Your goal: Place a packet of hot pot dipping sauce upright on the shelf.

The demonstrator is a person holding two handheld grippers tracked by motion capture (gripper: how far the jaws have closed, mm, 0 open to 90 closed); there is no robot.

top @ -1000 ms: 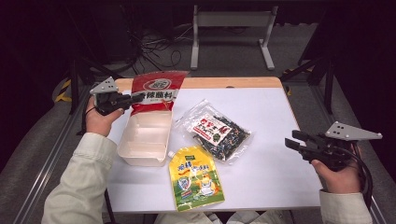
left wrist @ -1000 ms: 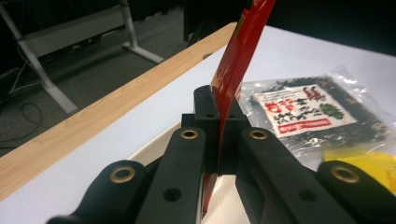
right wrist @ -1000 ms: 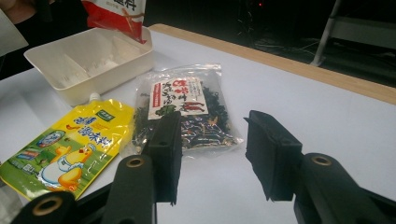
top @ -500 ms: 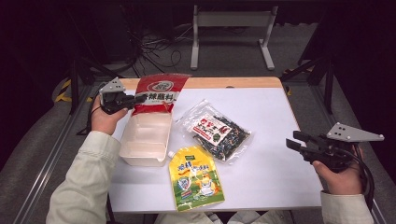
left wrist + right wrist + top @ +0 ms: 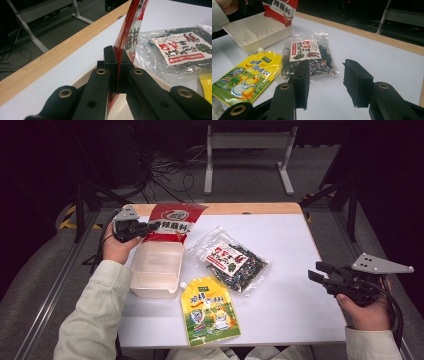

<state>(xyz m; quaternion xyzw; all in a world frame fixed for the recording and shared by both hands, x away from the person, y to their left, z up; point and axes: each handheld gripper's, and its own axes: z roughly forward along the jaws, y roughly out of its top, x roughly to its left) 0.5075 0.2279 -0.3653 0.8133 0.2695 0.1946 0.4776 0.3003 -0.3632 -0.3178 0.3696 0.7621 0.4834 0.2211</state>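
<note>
While the left gripper [image 5: 148,227] had its jaws pinched tight on the edge of the red pouch [image 5: 172,221], that flat packet hung over the far end of the white plastic tray [image 5: 156,270], its lower edge just above the tray's rim. In the left gripper view the thin glossy film of the pouch stood on edge between the two black pads [image 5: 110,65], creased slightly where they bit. The step in hand looked to be loading the pouch into the tray; the next move would likely call for lowering and tilting it flat so it slid inside the walls before the pads let go. The right gripper [image 5: 320,272] waited off the table's right edge with its jaws about half open and nothing between them. Near it on the matt white table [image 5: 295,245] lay a crinkly clear bag of dark dried bits [image 5: 235,261] with a red-and-white label, and beside the tray a yellow-green spouted pouch [image 5: 207,310], smooth and shiny. The tray was shallow, rectangular, with rounded corners and low dividers
</note>
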